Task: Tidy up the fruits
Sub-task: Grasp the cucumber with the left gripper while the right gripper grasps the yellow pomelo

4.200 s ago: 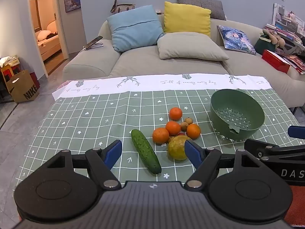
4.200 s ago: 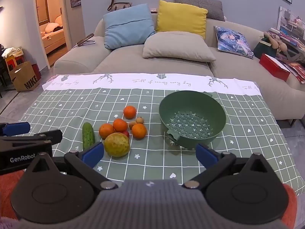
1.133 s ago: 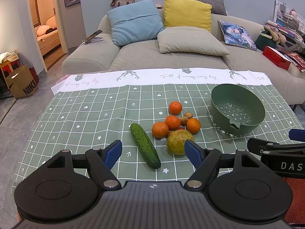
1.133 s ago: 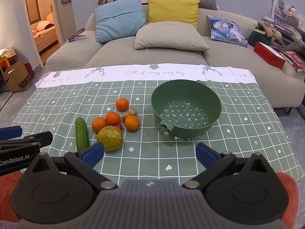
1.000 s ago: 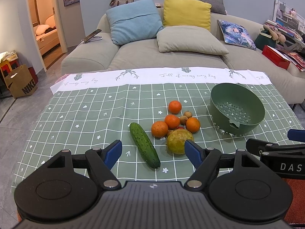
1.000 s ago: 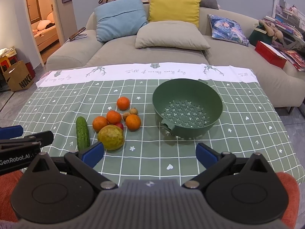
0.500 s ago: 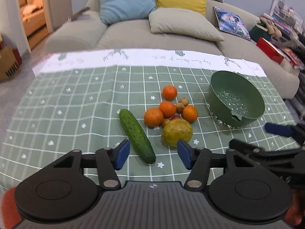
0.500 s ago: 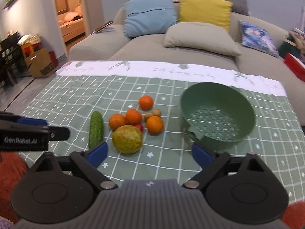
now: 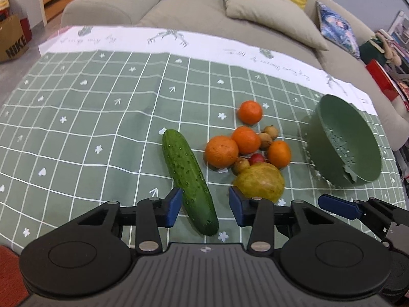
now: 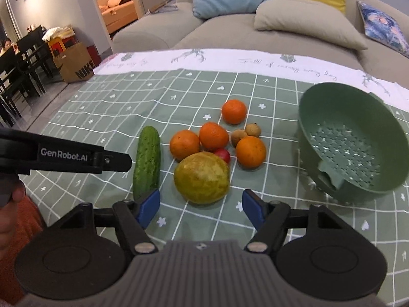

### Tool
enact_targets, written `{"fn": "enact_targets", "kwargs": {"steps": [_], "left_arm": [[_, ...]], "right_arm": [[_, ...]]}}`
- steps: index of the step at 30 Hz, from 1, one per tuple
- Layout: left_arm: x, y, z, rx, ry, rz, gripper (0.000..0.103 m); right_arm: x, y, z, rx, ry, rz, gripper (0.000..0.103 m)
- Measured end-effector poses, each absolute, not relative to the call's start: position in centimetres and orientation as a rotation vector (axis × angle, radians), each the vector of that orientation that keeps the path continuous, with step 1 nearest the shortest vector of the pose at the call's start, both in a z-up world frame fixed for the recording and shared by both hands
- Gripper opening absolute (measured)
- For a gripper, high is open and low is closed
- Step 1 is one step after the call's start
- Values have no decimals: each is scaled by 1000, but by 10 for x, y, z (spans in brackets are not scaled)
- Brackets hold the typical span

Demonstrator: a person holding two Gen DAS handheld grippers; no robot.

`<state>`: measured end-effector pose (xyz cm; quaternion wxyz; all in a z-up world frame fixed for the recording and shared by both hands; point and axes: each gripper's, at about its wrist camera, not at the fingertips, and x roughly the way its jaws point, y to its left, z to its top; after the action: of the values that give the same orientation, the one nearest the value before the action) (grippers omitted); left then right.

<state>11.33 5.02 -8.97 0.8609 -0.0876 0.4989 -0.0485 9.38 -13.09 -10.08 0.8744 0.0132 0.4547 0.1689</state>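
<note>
A green cucumber (image 9: pixel 189 179) lies on the checked tablecloth (image 9: pixel 89 133); its near end sits between the open fingers of my left gripper (image 9: pixel 205 208). Right of it lie several oranges (image 9: pixel 222 152), small brown fruits (image 9: pixel 265 140), a small red fruit (image 9: pixel 257 158) and a large yellow-green fruit (image 9: pixel 259 184). My right gripper (image 10: pixel 200 208) is open and empty, just in front of the yellow-green fruit (image 10: pixel 202 177), with the cucumber (image 10: pixel 147 157) to its left. A green colander bowl (image 10: pixel 352 140) stands empty at the right, also seen in the left wrist view (image 9: pixel 345 143).
A grey sofa (image 10: pixel 230 25) with several cushions stands behind the table. A paper bag (image 10: pixel 75 66) and dark chairs (image 10: pixel 15 71) stand on the floor at the left. The left gripper's body (image 10: pixel 64 156) reaches in from the left in the right wrist view.
Both grippers have moved forward and down toward the fruit. The left gripper's fingers now flank the cucumber's near end. The fruit and bowl have not moved.
</note>
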Motion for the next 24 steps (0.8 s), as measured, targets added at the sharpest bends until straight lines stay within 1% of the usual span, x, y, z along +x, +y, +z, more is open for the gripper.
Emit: {"fn": "enact_targets", "kwargs": {"steps": [7, 9, 20, 24], "left_arm": [[144, 58, -115, -217, 1112, -79, 50], [151, 60, -121, -228, 1131, -70, 50], [174, 64, -143, -263, 1185, -53, 50], [178, 67, -150, -265, 1214, -32, 47]], "right_arm": [[129, -121, -124, 59, 1019, 354, 71], [136, -120, -130, 76, 1044, 355, 74], [157, -111, -151, 85, 1105, 381, 75], [161, -112, -151, 77, 1107, 369, 69]]}}
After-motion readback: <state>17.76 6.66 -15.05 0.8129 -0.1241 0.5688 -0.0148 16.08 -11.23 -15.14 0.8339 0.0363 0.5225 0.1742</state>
